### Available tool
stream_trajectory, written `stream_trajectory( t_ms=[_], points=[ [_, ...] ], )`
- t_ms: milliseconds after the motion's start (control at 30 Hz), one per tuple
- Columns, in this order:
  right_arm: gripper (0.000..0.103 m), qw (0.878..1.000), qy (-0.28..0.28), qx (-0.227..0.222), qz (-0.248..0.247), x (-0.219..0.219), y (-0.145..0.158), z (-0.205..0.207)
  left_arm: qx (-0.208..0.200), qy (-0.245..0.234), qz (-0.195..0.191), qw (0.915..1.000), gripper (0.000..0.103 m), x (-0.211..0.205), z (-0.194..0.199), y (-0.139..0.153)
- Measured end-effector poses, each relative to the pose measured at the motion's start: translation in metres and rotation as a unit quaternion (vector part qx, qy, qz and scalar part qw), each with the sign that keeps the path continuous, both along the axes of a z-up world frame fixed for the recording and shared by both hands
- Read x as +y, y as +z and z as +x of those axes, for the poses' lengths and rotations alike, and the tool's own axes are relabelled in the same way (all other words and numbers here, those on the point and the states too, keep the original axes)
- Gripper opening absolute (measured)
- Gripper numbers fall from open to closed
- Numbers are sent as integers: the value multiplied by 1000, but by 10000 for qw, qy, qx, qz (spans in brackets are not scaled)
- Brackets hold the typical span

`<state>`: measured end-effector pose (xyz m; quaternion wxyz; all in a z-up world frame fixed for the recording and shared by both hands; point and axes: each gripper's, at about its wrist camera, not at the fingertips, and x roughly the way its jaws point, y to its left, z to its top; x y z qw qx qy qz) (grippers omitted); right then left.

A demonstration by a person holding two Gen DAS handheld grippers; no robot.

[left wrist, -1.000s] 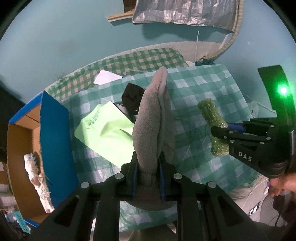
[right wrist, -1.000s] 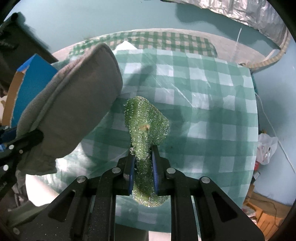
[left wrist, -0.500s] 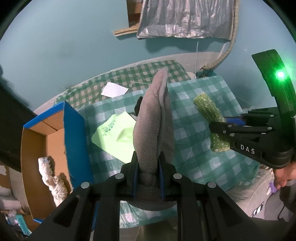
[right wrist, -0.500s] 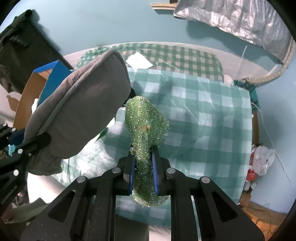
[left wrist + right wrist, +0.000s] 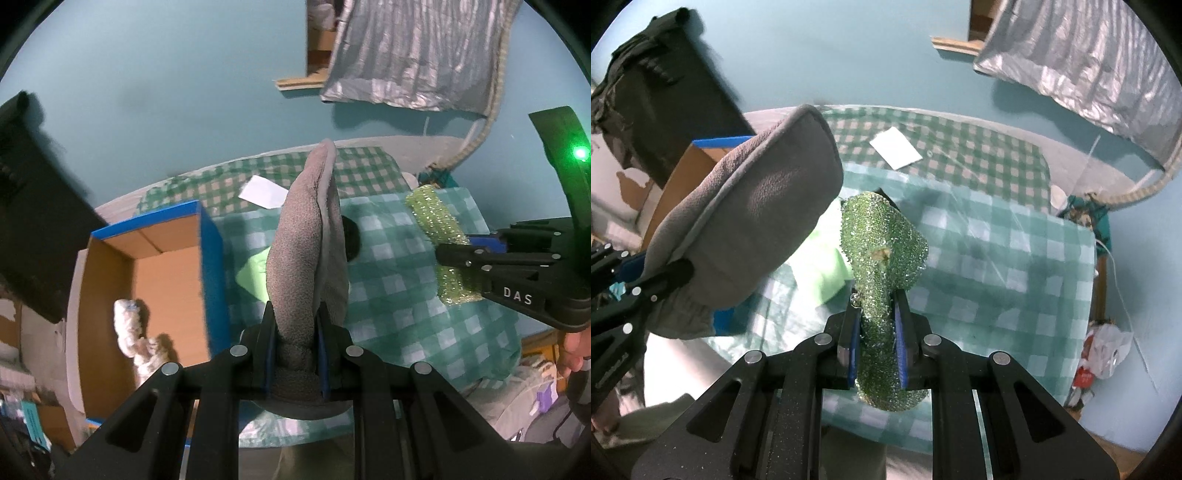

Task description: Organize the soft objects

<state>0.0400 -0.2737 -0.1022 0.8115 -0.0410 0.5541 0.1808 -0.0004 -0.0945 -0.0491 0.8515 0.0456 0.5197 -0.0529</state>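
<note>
Grey fleece slipper (image 5: 308, 258) sits pinched at its gathered end between my left gripper (image 5: 294, 343) fingers, standing up and away from the camera, held in the air above the bench (image 5: 406, 295). From the right wrist view the same slipper (image 5: 750, 236) shows broadside at left, clamped in the left gripper (image 5: 661, 280).

Green sparkly mesh scrubber (image 5: 882, 266) is squeezed between my right gripper (image 5: 874, 332) fingers, blue pads pressed into its lower part, top flaring out above them. In the left wrist view that scrubber (image 5: 439, 236) is at right, gripped by the right gripper (image 5: 461, 254), which has a green light lit on its body. Both items are off the surface.

Bench has a teal-and-white checked cloth (image 5: 997, 266); further back a darker green checked cloth (image 5: 960, 147) with a white paper sheet (image 5: 895, 147) on it. Lime-green flat bag (image 5: 827, 269) lies on the teal cloth under the held items; a black object (image 5: 351, 238) is partly hidden behind the slipper.

Blue-sided open cardboard box (image 5: 147, 280) stands just left of the bench, brown inside, with a crumpled white bundle (image 5: 133, 332) lying in it. Silver foil sheet (image 5: 413, 55) hangs on the teal wall (image 5: 166, 92). Left edge is blurred.
</note>
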Motion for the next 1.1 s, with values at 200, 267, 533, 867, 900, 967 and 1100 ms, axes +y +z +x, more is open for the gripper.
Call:
stream_trajectory(
  t_ms=[200, 267, 533, 867, 900, 967, 1100],
  points=[
    [14, 9996, 251, -122, 19, 22, 14, 2, -128, 318, -1, 9994, 18, 27, -4, 10],
    [14, 9993, 332, -165, 27, 31, 18, 3, -177, 428, 5, 9989, 18, 35, -6, 13],
    [14, 9971, 686, -293, 116, 66, 34, 5, -345, 894, -37, 9954, 18, 70, -13, 27],
    [14, 9925, 1153, -347, 199, 117, 40, 11, -369, 1440, 11, 9889, 18, 114, -23, 28],
    [14, 9919, 1200, -347, 208, 123, 40, 12, -360, 1480, 21, 9883, 18, 117, -24, 27],
    [14, 9906, 1303, -351, 213, 135, 40, 12, -343, 1572, 32, 9870, 18, 126, -26, 26],
    [14, 9877, 1511, -335, 225, 159, 38, 15, -306, 1771, 42, 9837, 18, 142, -30, 22]
  ],
)
